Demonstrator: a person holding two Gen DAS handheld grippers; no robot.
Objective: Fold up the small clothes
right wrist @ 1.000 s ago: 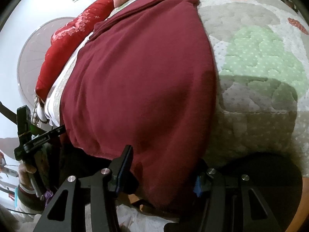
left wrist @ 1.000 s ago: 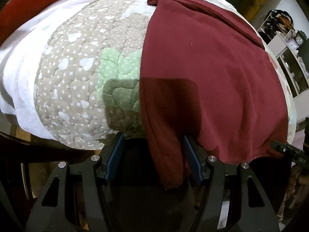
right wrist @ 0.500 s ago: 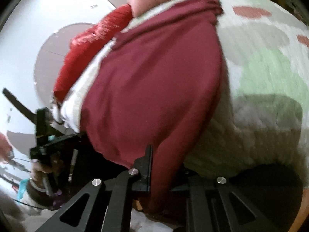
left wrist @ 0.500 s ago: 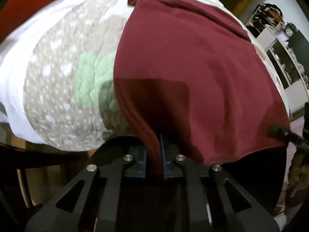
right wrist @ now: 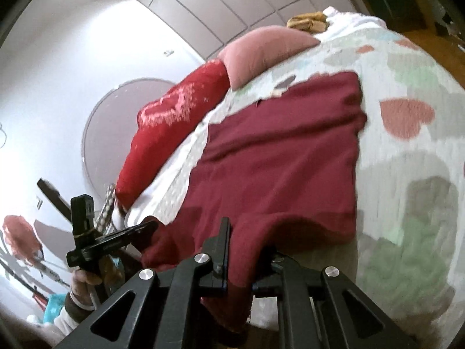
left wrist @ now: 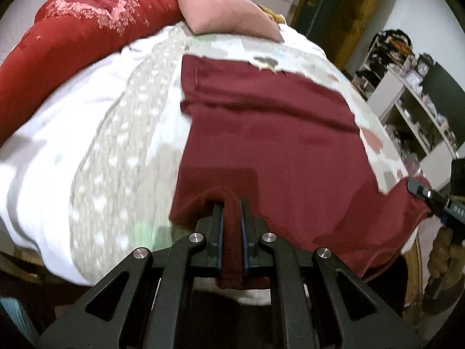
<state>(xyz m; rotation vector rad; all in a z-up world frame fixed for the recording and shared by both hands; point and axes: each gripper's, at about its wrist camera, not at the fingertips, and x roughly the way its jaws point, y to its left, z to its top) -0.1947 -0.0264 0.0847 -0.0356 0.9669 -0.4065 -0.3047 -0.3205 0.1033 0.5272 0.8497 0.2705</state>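
Maroon garment (left wrist: 270, 133) in both grippers' jaws

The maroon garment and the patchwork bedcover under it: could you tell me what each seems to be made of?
Maroon garment: soft matte knit, perhaps fleece or jersey; it drapes limply and shows no sheen. Patchwork bedcover: quilted, cotton-like cloth, with puffy stitched patches; blur hides its weave.

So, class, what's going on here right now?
A person is folding a maroon garment spread on a quilted bed cover. The left gripper is shut on one near corner of the garment's hem, and the right gripper is shut on the other. Both corners are raised off the cover, while the far part lies flat. A pink pillow and a red cushion sit beyond.
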